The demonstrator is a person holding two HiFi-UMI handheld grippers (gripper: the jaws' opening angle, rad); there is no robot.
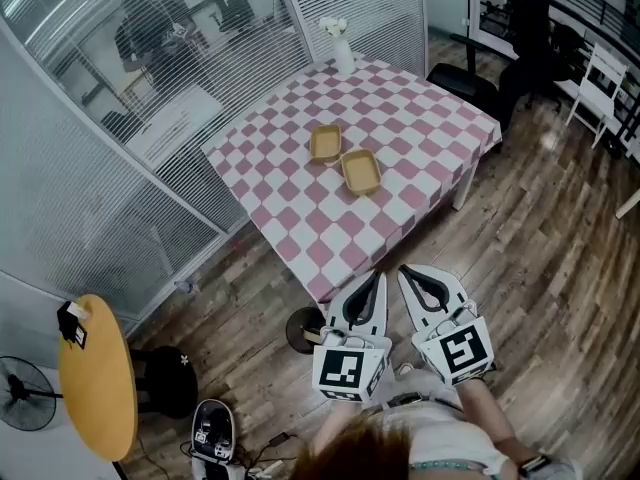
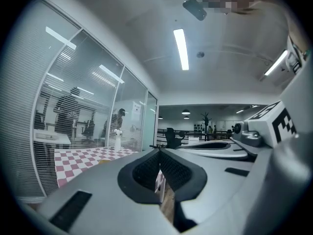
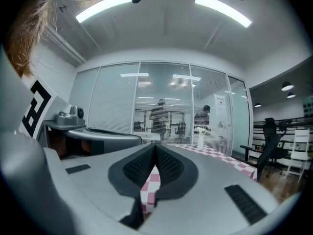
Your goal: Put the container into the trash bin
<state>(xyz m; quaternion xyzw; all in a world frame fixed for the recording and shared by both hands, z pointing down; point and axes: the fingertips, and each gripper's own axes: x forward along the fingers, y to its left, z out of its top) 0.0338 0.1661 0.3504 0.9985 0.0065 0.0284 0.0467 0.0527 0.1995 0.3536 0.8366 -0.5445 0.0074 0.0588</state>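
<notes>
The far container (image 1: 325, 143) and the near container (image 1: 361, 171) are alike: tan, shallow, rectangular and open-topped. They lie just beside each other, corner to corner, near the middle of the surface (image 1: 290, 218); whether they touch I cannot tell. A white vase (image 1: 341, 50) with pale flowers stands well apart from them at the far corner.

The left hand-held gripper (image 1: 379, 277) and the right hand-held gripper (image 1: 403, 270) hover side by side over the floor, just off the surface's near corner. Each has its jaws pressed together with nothing between them (each gripper's own view shows only checked cloth past the tips). Between them and the containers lies bare cloth.

A dark round bin (image 1: 303, 329) sits on the floor at that near corner, just left of the left hand-held gripper.

The surface wears a pink-and-white checked cloth and stands on a wood-plank floor (image 1: 540, 268). A glass wall (image 1: 150, 78) with blinds runs along its far-left side, and people stand behind it. A black chair (image 1: 470, 80) is to the right. A round yellow table (image 1: 95, 383), a fan (image 1: 25, 395) and a black stool (image 1: 168, 380) are to the left.
</notes>
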